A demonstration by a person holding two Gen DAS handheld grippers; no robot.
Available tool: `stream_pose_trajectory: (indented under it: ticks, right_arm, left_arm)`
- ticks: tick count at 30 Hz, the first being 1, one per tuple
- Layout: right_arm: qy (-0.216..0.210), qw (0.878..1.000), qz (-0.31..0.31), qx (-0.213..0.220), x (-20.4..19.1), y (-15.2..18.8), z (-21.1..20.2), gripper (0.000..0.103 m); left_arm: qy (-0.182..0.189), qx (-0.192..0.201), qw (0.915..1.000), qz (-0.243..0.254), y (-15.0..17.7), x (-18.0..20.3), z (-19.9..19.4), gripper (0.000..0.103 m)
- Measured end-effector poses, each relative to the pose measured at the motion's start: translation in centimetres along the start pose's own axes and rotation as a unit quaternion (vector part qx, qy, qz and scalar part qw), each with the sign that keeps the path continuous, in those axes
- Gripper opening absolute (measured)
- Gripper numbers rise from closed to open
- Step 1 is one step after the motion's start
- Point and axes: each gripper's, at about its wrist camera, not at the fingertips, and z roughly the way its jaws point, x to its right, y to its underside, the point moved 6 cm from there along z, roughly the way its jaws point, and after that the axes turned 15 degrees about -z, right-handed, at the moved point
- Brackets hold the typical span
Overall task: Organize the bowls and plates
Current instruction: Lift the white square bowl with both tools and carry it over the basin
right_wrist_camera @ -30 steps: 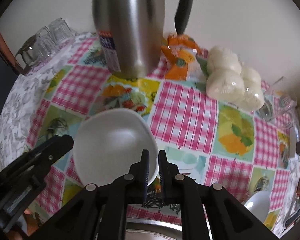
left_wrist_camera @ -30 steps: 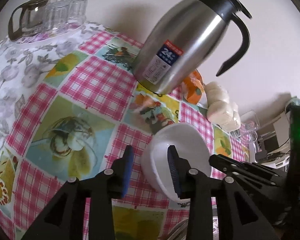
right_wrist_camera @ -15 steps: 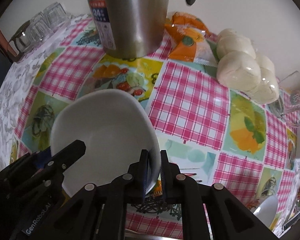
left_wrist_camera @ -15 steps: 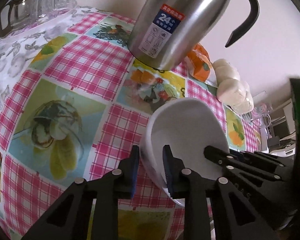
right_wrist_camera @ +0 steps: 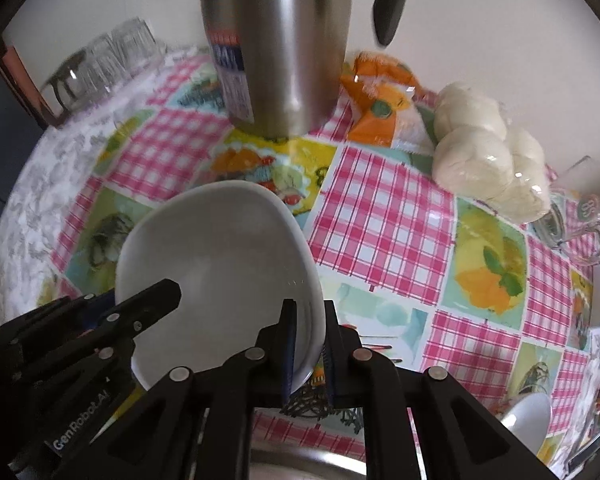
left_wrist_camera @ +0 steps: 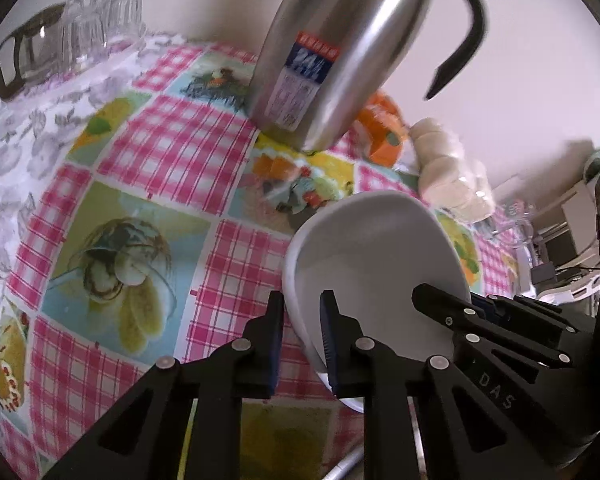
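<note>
Closer now, the left gripper [left_wrist_camera: 302, 332] has narrowed onto the white bowl [right_wrist_camera: 220, 272] rim — right gripper [right_wrist_camera: 309, 344] clamps the opposite rim, above the checked tablecloth [right_wrist_camera: 384, 216].

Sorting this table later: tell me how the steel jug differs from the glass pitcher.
The jug is opaque brushed steel with a printed label, while the pitcher is clear glass. The jug stands tall near the middle of the table's back edge. The pitcher is much lower and sits at the far left corner beside a cluster of glasses. Both have dark handles.
</note>
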Motion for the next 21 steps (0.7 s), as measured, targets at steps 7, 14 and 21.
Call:
stream_pose_trajectory:
  ticks: [7,14,21]
  right_arm:
    - [-0.002,0.998,0.023,0.052,-0.1,1.0,-5.3,0.013]
    - [0.000,0.995,0.043,0.092,0.0,3.6,-9.9,0.013]
    - [-0.005,0.991,0.063,0.116,-0.5,8.0,-12.6,0.013]
  left_arm:
    - [-0.012,0.041,0.9982,0.042,0.8,3.1,-4.9,0.018]
    - [-0.007,0.052,0.9967,0.061,3.3,5.0,-7.9,0.018]
    - [-0.014,0.064,0.9931,0.097,6.6,6.1,-10.2,0.018]
